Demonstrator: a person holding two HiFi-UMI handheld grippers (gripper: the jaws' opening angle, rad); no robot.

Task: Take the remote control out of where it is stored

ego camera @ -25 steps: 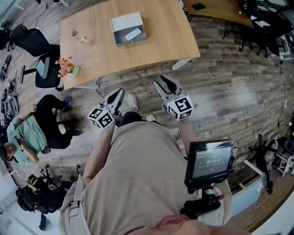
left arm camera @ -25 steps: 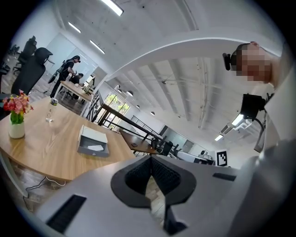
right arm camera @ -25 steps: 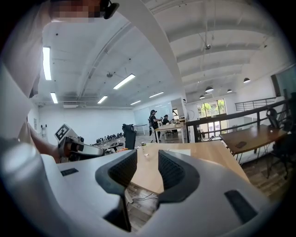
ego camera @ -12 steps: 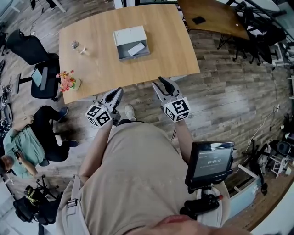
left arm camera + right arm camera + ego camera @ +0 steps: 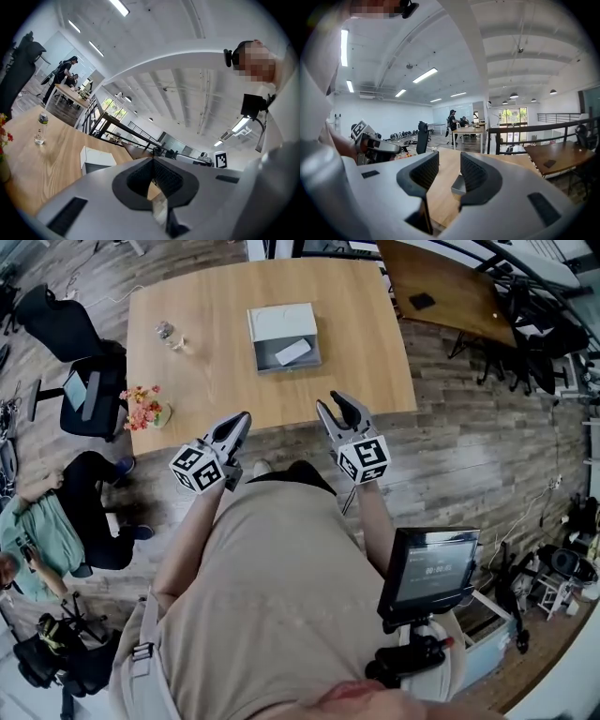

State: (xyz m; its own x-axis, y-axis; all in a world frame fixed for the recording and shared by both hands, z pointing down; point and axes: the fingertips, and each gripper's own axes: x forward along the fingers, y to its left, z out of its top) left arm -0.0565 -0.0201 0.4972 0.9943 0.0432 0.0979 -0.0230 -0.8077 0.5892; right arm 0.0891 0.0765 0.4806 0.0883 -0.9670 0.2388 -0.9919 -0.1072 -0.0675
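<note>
While the wooden bench point(image 5: 206, 371) is being shown almost whole in the head view, its near edge is being overlapped by the tips of two grippers. One grey box point(image 5: 281, 319) is lying open on the bench's far half, well apart from both grippers. In the left gripper view only its pale lid and dark inside are being shown. In the right gripper view it is being partly covered by a finger.

The left gripper point(image 5: 239, 421) is being held at the near edge with its fingers closed together on nothing. The right gripper point(image 5: 339, 410) is being held beside it with its fingers slightly apart, and only bare bench and a corner of the box are being seen through the gap.

One bunch of flowers point(image 5: 141, 406) is being displayed at the bench's left edge. One white remote control point(image 5: 293, 352) is lying slantwise inside the box, untouched, its buttons too small to be made out. One small bottle point(image 5: 165, 330) is standing toward the far left.
</note>
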